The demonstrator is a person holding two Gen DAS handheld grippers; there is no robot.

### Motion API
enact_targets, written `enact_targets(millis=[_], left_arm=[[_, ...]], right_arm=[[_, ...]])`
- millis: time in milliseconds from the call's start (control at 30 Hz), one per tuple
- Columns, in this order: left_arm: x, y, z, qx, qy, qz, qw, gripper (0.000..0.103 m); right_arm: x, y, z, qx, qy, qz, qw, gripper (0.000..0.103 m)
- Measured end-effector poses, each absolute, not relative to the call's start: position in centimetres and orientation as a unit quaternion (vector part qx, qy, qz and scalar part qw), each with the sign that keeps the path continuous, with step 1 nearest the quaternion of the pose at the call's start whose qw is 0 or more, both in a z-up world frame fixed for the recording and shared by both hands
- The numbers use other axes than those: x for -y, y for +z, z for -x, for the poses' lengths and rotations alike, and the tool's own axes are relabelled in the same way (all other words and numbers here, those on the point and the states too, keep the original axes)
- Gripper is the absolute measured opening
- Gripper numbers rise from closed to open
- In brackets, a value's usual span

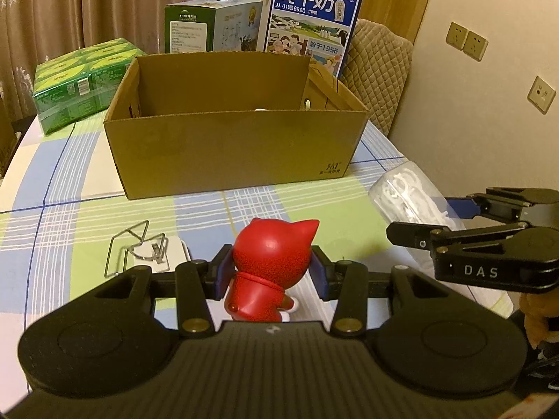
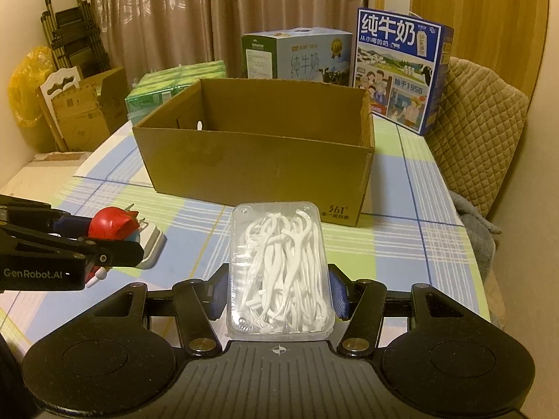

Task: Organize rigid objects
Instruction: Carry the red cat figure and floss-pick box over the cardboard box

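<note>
My left gripper [image 1: 270, 274] is shut on a red cat-eared figurine [image 1: 269, 262], its blue pads pressing both sides. My right gripper [image 2: 279, 295] is shut on a clear plastic box of white floss picks [image 2: 279, 272]. Both are held over the checked tablecloth, in front of an open brown cardboard box [image 1: 230, 150] whose inside is mostly hidden. In the left wrist view the right gripper [image 1: 433, 223] with the floss box [image 1: 405, 195] shows at the right. In the right wrist view the left gripper [image 2: 115, 241] and the figurine [image 2: 111, 225] show at the left.
A wire rack on a white base [image 1: 153, 255] lies left of the figurine. Behind the cardboard box stand a green pack [image 1: 80, 83], a green-white milk carton case [image 1: 213, 24] and a blue milk case [image 1: 311, 24]. A quilted chair [image 2: 482, 129] is at the right; the wall is close.
</note>
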State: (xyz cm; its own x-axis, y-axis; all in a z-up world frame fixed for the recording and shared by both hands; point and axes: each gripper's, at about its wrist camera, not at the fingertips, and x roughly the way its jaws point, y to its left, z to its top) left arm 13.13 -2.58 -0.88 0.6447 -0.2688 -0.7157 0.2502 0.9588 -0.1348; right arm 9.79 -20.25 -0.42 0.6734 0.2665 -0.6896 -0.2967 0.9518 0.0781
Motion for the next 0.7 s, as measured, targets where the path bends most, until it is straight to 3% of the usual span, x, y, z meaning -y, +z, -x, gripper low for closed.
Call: enact_targets(millis=[300,700], left_arm=[[2.0,1.5,-17.2,-0.377,-0.141,-0.006,0.915,0.04],[1.1,5.0,-28.3,-0.356,-0.136,-0.025,0.924,0.04]], right_arm=[[21.0,2.6,-14.1,-0.35,0.156,0.017,0.924,0.053],[21.6,5.7,-25.2,-0.336,0.148,0.017,0.93,0.053]])
